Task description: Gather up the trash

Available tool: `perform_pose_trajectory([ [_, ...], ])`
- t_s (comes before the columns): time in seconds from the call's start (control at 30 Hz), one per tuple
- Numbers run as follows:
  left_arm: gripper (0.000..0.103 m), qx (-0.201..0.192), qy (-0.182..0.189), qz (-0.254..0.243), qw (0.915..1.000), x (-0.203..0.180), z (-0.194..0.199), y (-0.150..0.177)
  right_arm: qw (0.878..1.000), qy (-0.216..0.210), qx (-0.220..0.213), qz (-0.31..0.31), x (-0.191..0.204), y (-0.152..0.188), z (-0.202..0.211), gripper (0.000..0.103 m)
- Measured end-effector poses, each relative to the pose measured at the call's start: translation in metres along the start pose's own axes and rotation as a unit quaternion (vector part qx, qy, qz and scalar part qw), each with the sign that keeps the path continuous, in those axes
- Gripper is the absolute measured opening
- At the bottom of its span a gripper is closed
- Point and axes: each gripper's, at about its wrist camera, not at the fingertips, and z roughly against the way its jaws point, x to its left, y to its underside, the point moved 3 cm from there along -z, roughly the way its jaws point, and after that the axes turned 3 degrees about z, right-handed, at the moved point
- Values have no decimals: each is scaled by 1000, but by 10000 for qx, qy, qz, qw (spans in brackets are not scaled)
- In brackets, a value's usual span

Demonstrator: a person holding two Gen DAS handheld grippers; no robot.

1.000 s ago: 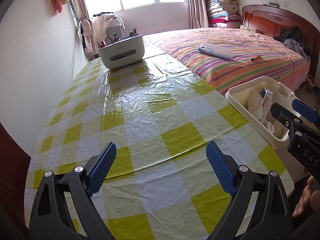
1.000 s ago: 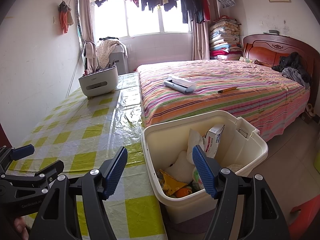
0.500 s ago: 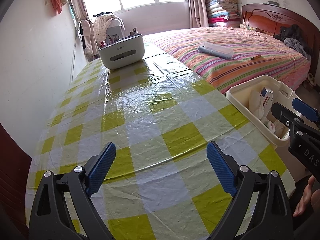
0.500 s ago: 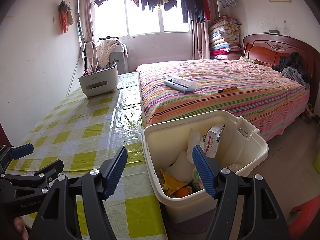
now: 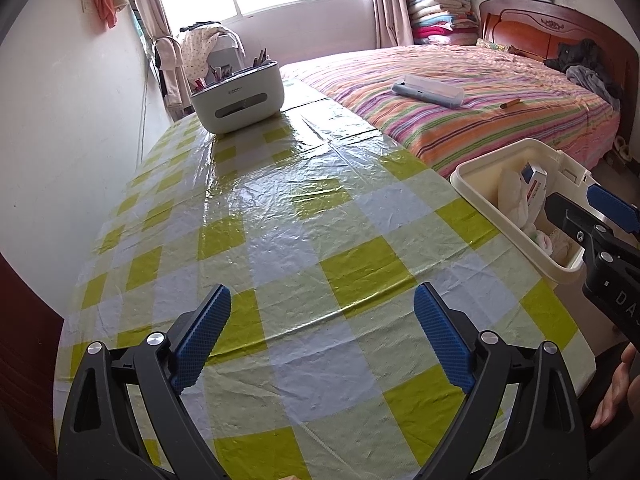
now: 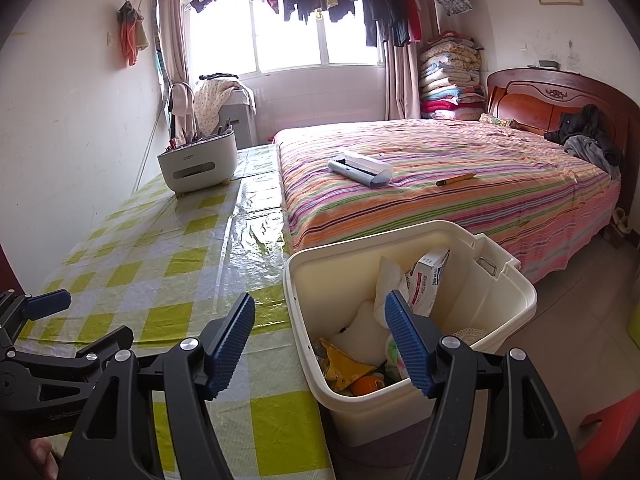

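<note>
A cream plastic bin (image 6: 500,292) stands beside the table's right edge; it also shows in the left wrist view (image 5: 480,196). It holds trash: a white carton (image 6: 430,280), white crumpled tissue (image 6: 370,332), a yellow wrapper (image 6: 344,366) and an orange scrap. My left gripper (image 5: 322,336) is open and empty above the table with the yellow-checked cloth (image 5: 280,220). My right gripper (image 6: 320,344) is open and empty, straddling the bin's near-left rim. I see no loose trash on the cloth.
A white desk organizer (image 5: 238,98) with pens stands at the table's far end. A striped bed (image 6: 460,184) lies to the right, with a grey case (image 6: 360,168) and a pencil (image 6: 456,179) on it. A wall runs along the left.
</note>
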Motion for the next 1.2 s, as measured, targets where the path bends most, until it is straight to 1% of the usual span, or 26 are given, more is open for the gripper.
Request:
perform_pose_trajectory([
  [0.2,92,57,173,45,9998,-1,0,2,10000,-1,0,1,0,0,0,66],
  [0.47,92,120,209,190,9995,2,-2,3,10000,-4,-1,-2,0,0,0,66],
  [0.63,92,219,269,118,9993,0,-6,5,10000,-3,-1,6,0,0,0,66],
  [0.7,93,213,332,118,9992,-2,-6,5,10000,-4,-14,-2,0,0,0,66],
  [0.73,97,183,334,163,9991,-1,-5,5,10000,0,-11,1,0,0,-1,66],
  [0.8,97,80,371,236,9990,2,-3,4,10000,-1,-10,-10,0,0,-1,66],
  [0.9,97,-63,363,335,9988,7,0,2,10000,-2,-26,-23,-1,-1,-1,66],
  [0.97,96,-153,259,385,9988,10,2,0,10000,-3,-41,-30,-1,-2,0,66],
  [1.07,96,-231,65,294,9993,9,3,-1,10000,-6,-44,-42,-1,-2,0,66],
  [1.13,97,-208,-1,276,9994,8,3,-1,10000,-10,-53,-46,-2,-2,1,66],
  [1.2,96,-170,43,331,9993,10,1,-1,10000,-7,-51,-51,-2,-2,0,66],
])
